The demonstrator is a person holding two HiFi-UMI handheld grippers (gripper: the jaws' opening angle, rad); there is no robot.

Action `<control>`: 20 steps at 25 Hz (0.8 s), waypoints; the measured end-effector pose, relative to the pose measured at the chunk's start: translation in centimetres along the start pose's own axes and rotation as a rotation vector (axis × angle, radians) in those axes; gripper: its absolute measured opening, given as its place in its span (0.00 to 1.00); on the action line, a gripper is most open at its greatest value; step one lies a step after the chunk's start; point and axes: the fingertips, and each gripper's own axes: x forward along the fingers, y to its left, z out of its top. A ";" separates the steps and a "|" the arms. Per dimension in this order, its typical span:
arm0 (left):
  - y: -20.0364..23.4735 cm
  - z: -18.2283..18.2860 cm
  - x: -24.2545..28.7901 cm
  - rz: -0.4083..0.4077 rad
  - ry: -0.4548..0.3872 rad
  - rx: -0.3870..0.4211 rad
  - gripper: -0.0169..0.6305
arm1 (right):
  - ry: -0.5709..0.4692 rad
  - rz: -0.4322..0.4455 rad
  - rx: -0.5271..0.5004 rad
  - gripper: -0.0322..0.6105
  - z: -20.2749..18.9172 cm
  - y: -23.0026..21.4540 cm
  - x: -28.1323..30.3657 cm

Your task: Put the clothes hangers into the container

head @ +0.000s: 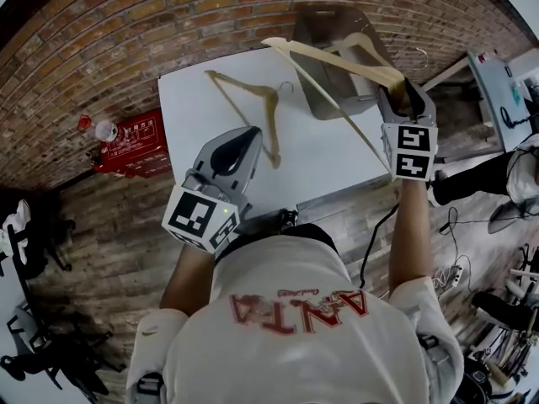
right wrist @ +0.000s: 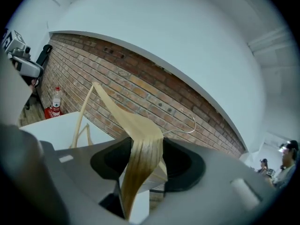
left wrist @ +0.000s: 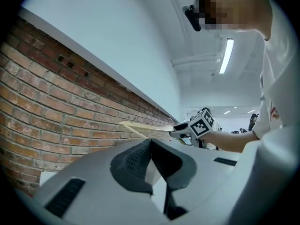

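Note:
My right gripper [head: 402, 88] is shut on one end of a pale wooden hanger [head: 330, 58] and holds it in the air above the far right corner of the white table [head: 320, 162]. In the right gripper view the hanger [right wrist: 118, 110] runs up and away from between the jaws [right wrist: 143, 150]. Just behind it stands the grey container [head: 313, 81], with another hanger [head: 364, 44] showing inside. A second wooden hanger [head: 271, 113] lies flat on the table. Near that one hovers my left gripper [head: 251, 134], jaws together and nothing in them [left wrist: 150, 142].
A brick wall [head: 126, 23] runs behind the table. On the floor at the left are a red box [head: 135, 144] and a water bottle [head: 105, 130]. A second table [head: 497, 87], another person's leg [head: 476, 178] and cables [head: 450, 268] are at the right.

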 end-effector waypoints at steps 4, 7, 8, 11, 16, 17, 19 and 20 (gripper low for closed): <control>-1.3 0.0 3.3 -0.003 -0.006 0.000 0.04 | 0.027 -0.044 -0.059 0.37 -1.1 -5.5 1.9; -1.6 -0.6 5.4 0.003 -0.003 -0.003 0.04 | 0.062 -0.069 -0.111 0.37 -1.7 -9.6 3.9; -1.6 -0.6 6.0 0.010 -0.001 -0.004 0.04 | 0.074 -0.075 -0.129 0.37 -1.8 -10.8 4.7; -1.2 -0.8 7.8 0.038 0.002 -0.010 0.04 | 0.114 -0.090 -0.190 0.37 -2.2 -13.9 7.2; -0.9 -1.8 10.9 0.068 0.004 -0.024 0.04 | 0.201 -0.061 -0.321 0.37 -4.0 -15.8 11.9; -0.9 -2.0 11.5 0.073 0.005 -0.028 0.04 | 0.217 -0.048 -0.339 0.37 -4.4 -15.9 12.9; -0.8 -2.6 12.5 0.083 0.008 -0.039 0.04 | 0.243 -0.025 -0.379 0.37 -5.2 -16.0 14.8; -0.8 -2.9 12.8 0.089 0.011 -0.045 0.04 | 0.253 -0.012 -0.402 0.37 -5.6 -15.9 15.8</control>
